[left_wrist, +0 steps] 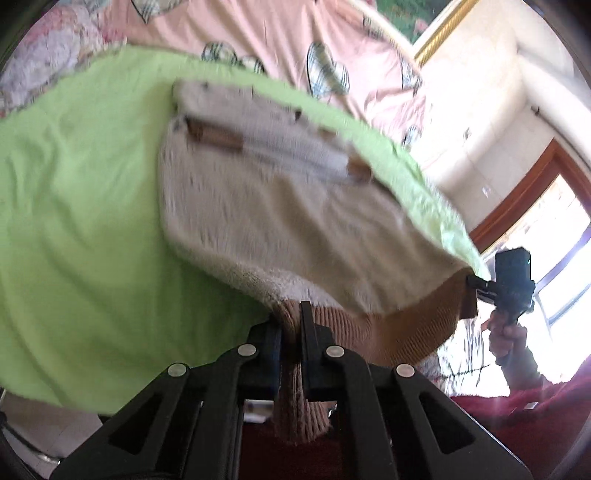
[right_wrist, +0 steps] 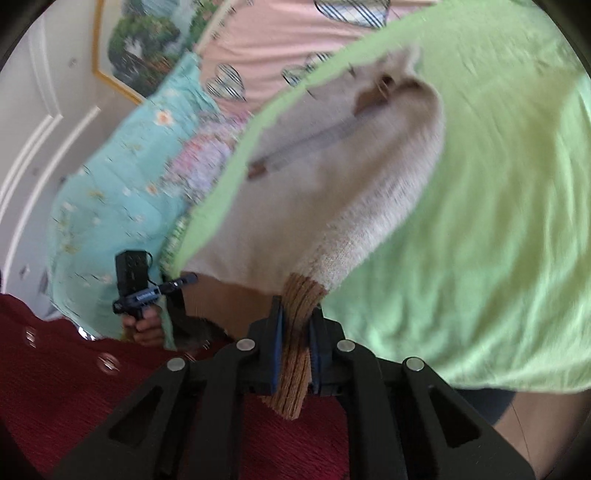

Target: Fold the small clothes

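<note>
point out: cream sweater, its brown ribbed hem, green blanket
cream sweater [left_wrist: 258, 206]: left wrist view, cream body.
brown ribbed hem [right_wrist: 297, 306]: right wrist view, part clamped in the tool.
green blanket [left_wrist: 81, 206]: left wrist view, bare area.

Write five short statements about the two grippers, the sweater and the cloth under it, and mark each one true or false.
1. The left gripper is shut on the brown ribbed hem of the cream sweater. True.
2. The right gripper is open and holds nothing. False: it is shut on the ribbed hem too.
3. The sweater lies over a green cloth. True.
4. The cloth under the sweater is blue. False: it is green; the pink sheet with heart prints lies beyond it.
5. Both grippers hold the same edge of the sweater, at separate spots. True: the right gripper shows at the far end of the hem in the left wrist view.
</note>
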